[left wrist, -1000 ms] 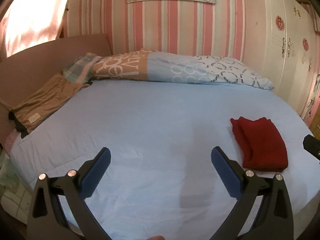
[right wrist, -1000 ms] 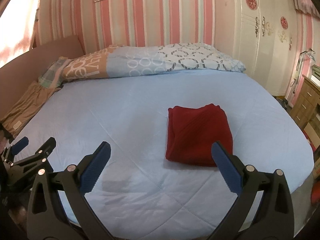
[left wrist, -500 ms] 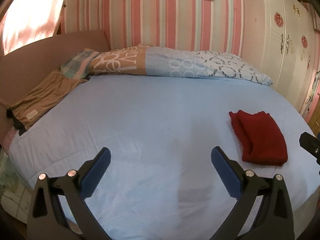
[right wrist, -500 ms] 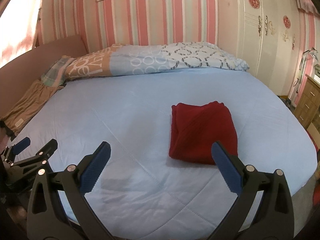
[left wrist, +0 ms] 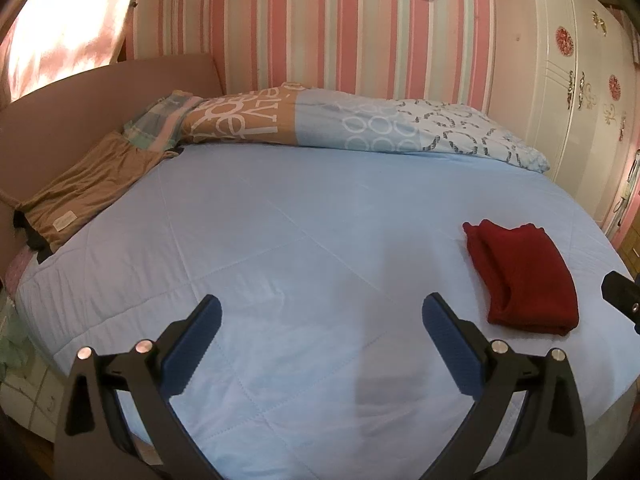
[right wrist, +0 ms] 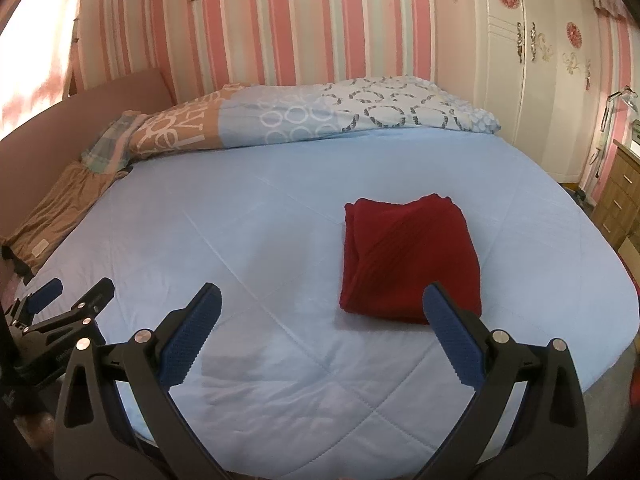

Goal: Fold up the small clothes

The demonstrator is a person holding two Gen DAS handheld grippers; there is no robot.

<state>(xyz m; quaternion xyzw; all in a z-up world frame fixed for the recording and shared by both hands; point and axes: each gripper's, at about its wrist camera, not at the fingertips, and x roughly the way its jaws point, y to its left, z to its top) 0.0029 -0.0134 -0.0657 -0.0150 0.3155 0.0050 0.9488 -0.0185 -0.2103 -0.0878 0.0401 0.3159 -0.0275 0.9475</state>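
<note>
A folded dark red garment (left wrist: 524, 276) lies flat on the right part of the light blue bed (left wrist: 280, 240); it also shows in the right wrist view (right wrist: 408, 260). My left gripper (left wrist: 320, 312) is open and empty above the near middle of the bed, left of the garment. My right gripper (right wrist: 320, 304) is open and empty, its right fingertip (right wrist: 440, 308) in front of the garment's near edge. The left gripper also shows at the left edge of the right wrist view (right wrist: 68, 296).
A rolled patterned duvet (left wrist: 340, 124) lies along the far side of the bed. A brown garment (left wrist: 84, 192) and a plaid cloth (left wrist: 160, 124) lie at the far left by the headboard (left wrist: 80, 100). A white wardrobe (right wrist: 540, 60) and a wooden drawer unit (right wrist: 620, 196) stand at the right.
Both grippers have drawn back and risen a little, so the bed and the red garment look farther away. Both stay open. The garment has not moved.
</note>
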